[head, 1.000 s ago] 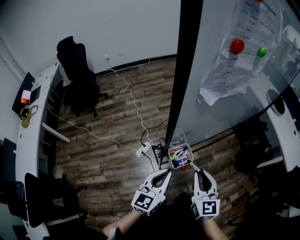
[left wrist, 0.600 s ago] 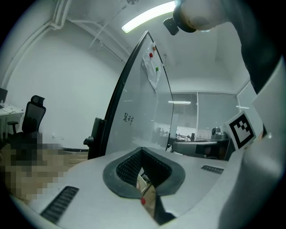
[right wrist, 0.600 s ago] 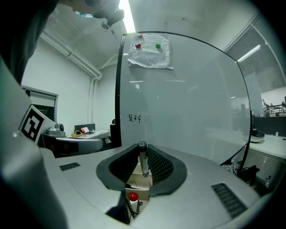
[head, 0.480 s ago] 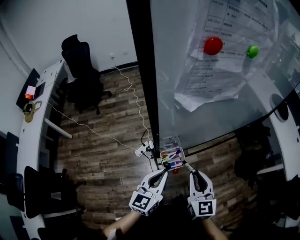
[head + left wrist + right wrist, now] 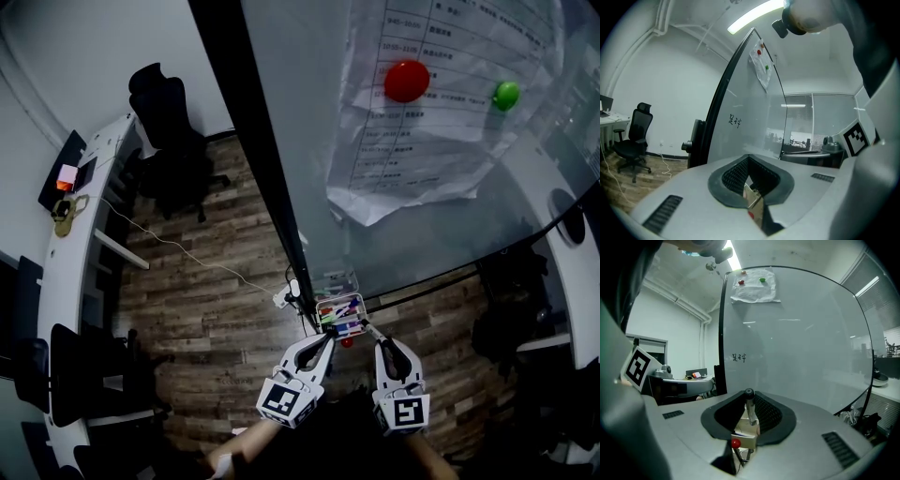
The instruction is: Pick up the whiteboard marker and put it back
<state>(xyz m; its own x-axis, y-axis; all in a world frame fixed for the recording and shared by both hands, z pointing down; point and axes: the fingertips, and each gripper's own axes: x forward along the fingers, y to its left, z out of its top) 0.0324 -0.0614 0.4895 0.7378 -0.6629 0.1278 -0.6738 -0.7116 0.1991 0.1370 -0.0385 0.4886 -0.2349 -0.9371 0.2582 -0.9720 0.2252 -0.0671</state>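
Observation:
The marker box (image 5: 339,316) hangs at the foot of the whiteboard (image 5: 450,234), with several coloured markers in it. My right gripper (image 5: 378,339) is just below and to the right of the box, shut on a whiteboard marker (image 5: 367,329) whose tip points up at the box. In the right gripper view the marker (image 5: 751,409) stands between the pads, black cap (image 5: 749,393) uppermost, with the box (image 5: 746,431) showing behind it. My left gripper (image 5: 326,343) sits just below the box, its jaws closed together on nothing. In the left gripper view the left gripper (image 5: 756,202) shows only a slit, with the box behind.
A paper sheet (image 5: 441,112) is pinned to the board by a red magnet (image 5: 407,82) and a green magnet (image 5: 506,94). A small red ball (image 5: 347,343) hangs under the box. A power strip (image 5: 281,298) and cable lie on the wood floor. An office chair (image 5: 173,131) and desk (image 5: 80,225) stand at left.
The head view has swung, so the board now fills more of the picture and the box sits further left. Both grippers stay close under the box; the right still holds the marker.

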